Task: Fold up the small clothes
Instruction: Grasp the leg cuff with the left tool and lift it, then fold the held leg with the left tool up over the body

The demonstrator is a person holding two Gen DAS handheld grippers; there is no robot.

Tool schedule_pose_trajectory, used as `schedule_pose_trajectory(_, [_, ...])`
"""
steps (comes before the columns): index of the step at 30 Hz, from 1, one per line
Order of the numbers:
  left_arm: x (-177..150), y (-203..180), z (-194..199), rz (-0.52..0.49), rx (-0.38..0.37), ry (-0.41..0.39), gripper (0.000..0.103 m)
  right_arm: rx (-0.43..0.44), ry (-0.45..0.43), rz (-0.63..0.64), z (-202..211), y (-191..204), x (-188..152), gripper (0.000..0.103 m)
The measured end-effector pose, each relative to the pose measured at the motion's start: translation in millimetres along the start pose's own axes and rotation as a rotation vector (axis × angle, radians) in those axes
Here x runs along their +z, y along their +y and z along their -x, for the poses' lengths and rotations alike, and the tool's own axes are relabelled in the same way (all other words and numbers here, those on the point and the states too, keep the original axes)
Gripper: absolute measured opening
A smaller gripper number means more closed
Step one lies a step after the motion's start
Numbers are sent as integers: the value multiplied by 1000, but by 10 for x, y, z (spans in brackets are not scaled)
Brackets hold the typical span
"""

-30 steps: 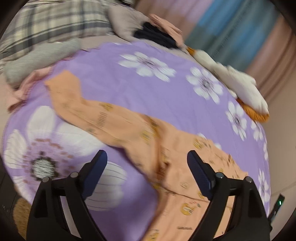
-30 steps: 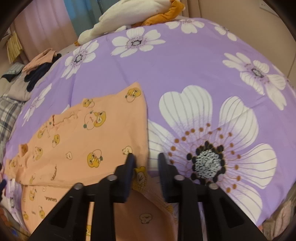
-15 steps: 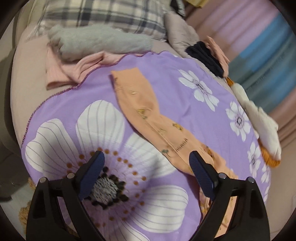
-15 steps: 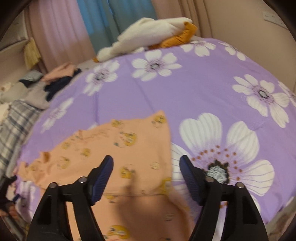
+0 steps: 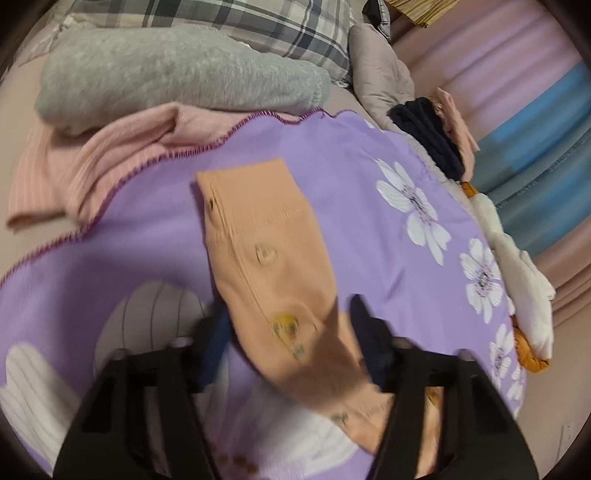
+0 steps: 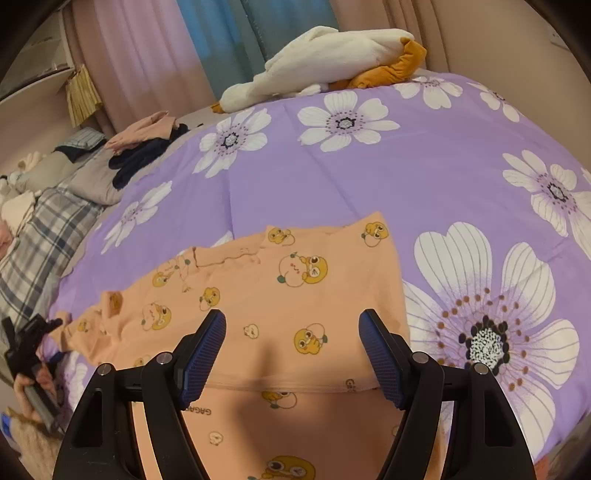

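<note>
Bed: purple blanket with white flowers spread over it; pink and blue curtains behind.
Far edge: white and orange plush toy lying at the blanket's edge, near the curtains.
Pillow side: plaid pillow, grey fleece bundle in front of it, pink ribbed cloth partly under the blanket's stitched edge.
Other clothes: dark and pink heap off the blanket, near a beige cushion.
Garment: orange top printed with yellow cartoon faces, lying flat on the blanket, lower hem folded up across the body.
Sleeve: orange sleeve stretched out toward the pillow side, ribbed cuff at its far end, plain inner side up.
Left gripper: low over the sleeve, jaws closing, sleeve between them; picture blurred, pad contact with cloth not clear enough to call.
Right gripper: jaws wide apart, above the folded hem of the top, nothing pinched, blue pads clear of the fabric.
Left hand: seen at the edge of the right wrist view, gripping the black handle at the sleeve end of the top.
Shadow: dark patch on the top between the right pads.
</note>
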State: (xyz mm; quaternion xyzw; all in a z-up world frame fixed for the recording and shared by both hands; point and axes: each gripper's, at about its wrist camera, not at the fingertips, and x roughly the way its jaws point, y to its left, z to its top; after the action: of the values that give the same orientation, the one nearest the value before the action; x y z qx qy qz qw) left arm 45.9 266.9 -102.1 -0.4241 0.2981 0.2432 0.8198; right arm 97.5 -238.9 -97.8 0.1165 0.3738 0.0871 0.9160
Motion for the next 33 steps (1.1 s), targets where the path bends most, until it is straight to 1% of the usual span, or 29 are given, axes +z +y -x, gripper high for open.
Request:
schedule_pose_trajectory(1, [20, 21, -34, 6, 0, 0, 33, 1, 1, -1, -4, -3, -2, 74])
schedule_pose_trajectory(3, [39, 66, -74, 38, -12, -3, 28, -4, 4, -7, -14, -4, -6, 74])
schedule_pose_trajectory(4, [41, 68, -69, 51, -9, -11, 22, -8, 7, -11, -26, -9, -7, 74])
schedule_pose_trajectory(6, [40, 6, -41, 32, -6, -19, 10, -15, 12, -17, -38, -17, -6, 74])
schedule_pose_trajectory(8, [26, -88, 45, 5, -6, -56, 9, -18, 10, -24, -30, -27, -2, 74])
schedule_pose_trajectory(10, [15, -204, 168, -22, -36, -99, 9, -18, 5, -30, -15, -37, 5, 74])
schedule_pose_trajectory(12, [15, -326, 249, -54, -28, -102, 8, -13, 0, -31, 2, -42, 3, 74])
schedule_pose_trajectory(14, [-3, -456, 328, -86, 13, -103, 8, -12, 2, -31, 13, -46, -4, 74])
schedule_pose_trajectory(17, [-75, -605, 472, -115, -9, -133, 8, -12, 0, -40, 36, -70, -4, 74])
schedule_pose_trajectory(19, [-142, -685, 545, -126, -31, -132, 8, -11, -1, -45, 48, -89, -3, 74])
schedule_pose_trajectory(21, [-190, -789, 585, -146, -31, -124, 8, -12, -5, -54, 72, -118, -3, 74])
schedule_pose_trajectory(23, [-231, -915, 640, -166, -54, -124, 8, -10, -10, -60, 86, -143, 1, 74])
schedule_pose_trajectory(28, [-362, -1247, 818, -247, -104, -135, 8, -8, -20, -80, 131, -219, 11, 74])
schedule_pose_trajectory(33, [-550, -1559, 907, -334, -163, -116, 8, -3, -30, -96, 179, -268, 9, 74])
